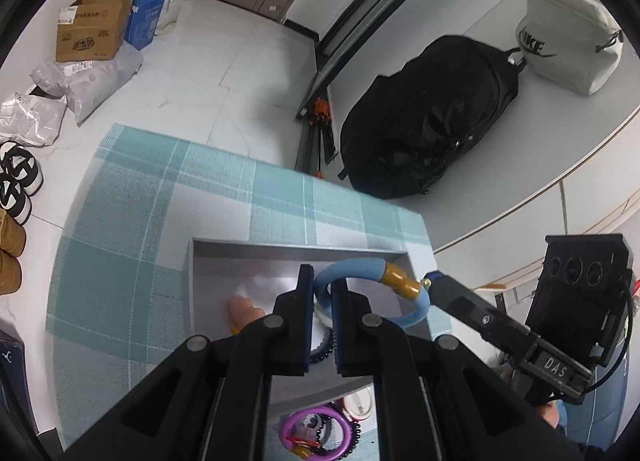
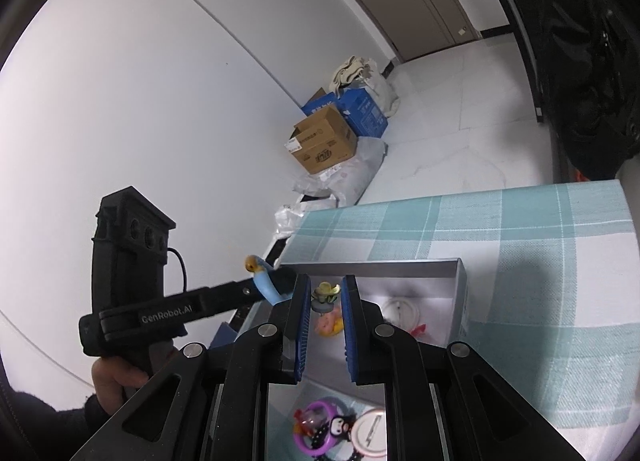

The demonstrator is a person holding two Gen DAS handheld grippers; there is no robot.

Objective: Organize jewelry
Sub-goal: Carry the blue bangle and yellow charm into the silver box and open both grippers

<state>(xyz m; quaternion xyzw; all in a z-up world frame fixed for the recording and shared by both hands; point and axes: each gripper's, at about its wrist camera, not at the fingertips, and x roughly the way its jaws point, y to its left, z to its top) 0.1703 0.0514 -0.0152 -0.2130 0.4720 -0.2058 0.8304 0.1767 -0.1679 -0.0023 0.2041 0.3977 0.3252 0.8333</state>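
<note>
My left gripper [image 1: 322, 293] is shut on a light blue bangle [image 1: 352, 267] with amber sections and holds it above the grey open box [image 1: 280, 247]. The bangle and the left gripper [image 2: 276, 285] also show in the right wrist view, left of the box [image 2: 376, 263]. My right gripper [image 2: 326, 293] is shut on a small yellow-green flower charm [image 2: 326, 291] over the box. Inside the box lie a pink and yellow trinket [image 2: 329, 325] and a white round piece [image 2: 400, 311]. The right gripper [image 1: 434, 281] reaches in from the right in the left wrist view.
The box sits on a teal plaid cloth [image 1: 160, 197]. In front of it lie a purple ring [image 1: 316, 431], black beads and a round white badge [image 2: 370, 433]. A black backpack [image 1: 428, 117], cardboard boxes [image 1: 96, 27] and shoes [image 1: 16, 181] are on the floor.
</note>
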